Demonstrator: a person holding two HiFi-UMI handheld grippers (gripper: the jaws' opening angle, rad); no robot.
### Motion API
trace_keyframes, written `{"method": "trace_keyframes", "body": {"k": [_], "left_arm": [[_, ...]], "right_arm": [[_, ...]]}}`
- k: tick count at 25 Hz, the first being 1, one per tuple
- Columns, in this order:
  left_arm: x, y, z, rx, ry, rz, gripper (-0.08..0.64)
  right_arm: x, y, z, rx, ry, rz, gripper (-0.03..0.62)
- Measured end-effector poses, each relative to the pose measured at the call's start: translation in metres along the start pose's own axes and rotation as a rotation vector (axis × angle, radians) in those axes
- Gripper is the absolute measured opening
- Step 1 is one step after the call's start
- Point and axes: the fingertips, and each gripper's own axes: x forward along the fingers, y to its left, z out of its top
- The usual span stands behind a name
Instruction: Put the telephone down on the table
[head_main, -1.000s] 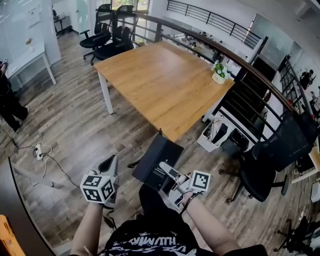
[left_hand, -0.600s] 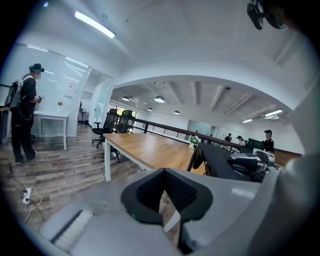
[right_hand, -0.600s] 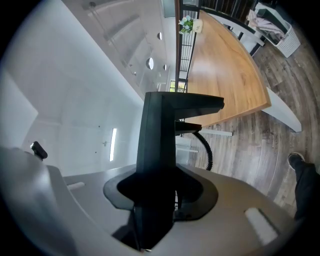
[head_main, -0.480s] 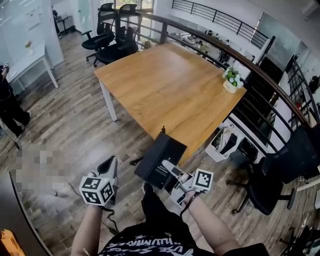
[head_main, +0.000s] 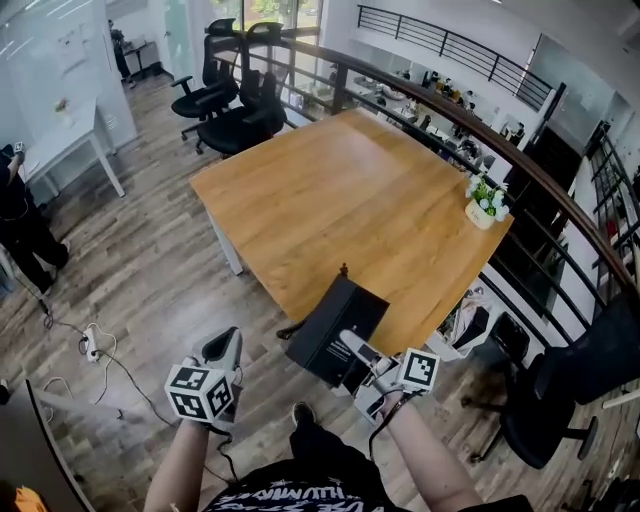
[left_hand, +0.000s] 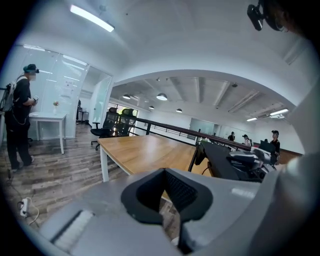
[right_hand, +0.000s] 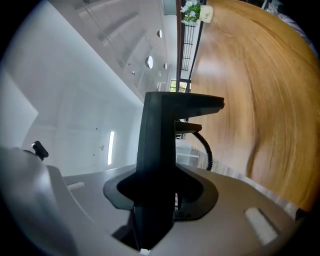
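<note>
A black telephone (head_main: 335, 330) hangs over the wooden floor just short of the near corner of the wooden table (head_main: 350, 200), with my right gripper (head_main: 352, 345) shut on it. In the right gripper view the telephone (right_hand: 161, 145) stands as a dark slab clamped between the jaws of the right gripper (right_hand: 160, 200), its coiled cord trailing, and the table (right_hand: 260, 85) fills the right side. My left gripper (head_main: 222, 348) is held out lower left, jaws together, nothing in them. In the left gripper view the left gripper (left_hand: 167, 200) points at the table (left_hand: 145, 150), with the telephone (left_hand: 225, 160) at the right.
A small potted plant (head_main: 485, 205) stands at the table's far right corner. Black office chairs (head_main: 240, 110) sit beyond the table, another (head_main: 580, 380) at the right. A dark railing (head_main: 520, 170) runs behind. A person (head_main: 20, 210) stands at left; a power strip (head_main: 92, 340) lies on the floor.
Both grippers and the telephone have moved forward toward the table. Its near corner now lies right above the telephone. The right grip on the telephone is unchanged.
</note>
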Motion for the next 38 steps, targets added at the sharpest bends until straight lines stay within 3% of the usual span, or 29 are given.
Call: {"method": "trace_keyframes", "body": {"k": [12,21,29,38], "left_arm": [[0.120,0.013,0.065,0.046,-0.015,-0.043,0.002],[0.170,0.032,0.092,0.048,-0.027,-0.048,0.002],[0.254,0.036,0.123,0.094,0.000,-0.174,0.002],[0.377,0.053,0.180,0.158,0.046,-0.384,0.002]], "right_arm": [[0.040,-0.014,0.111,-0.047,-0.064,0.021,0.160],[0.064,-0.025,0.152,-0.045,-0.099,0.017,0.160],[0.106,-0.037,0.195,-0.081,-0.168,-0.009,0.160],[0.162,-0.062,0.265,-0.094,-0.326,-0.100,0.160]]}}
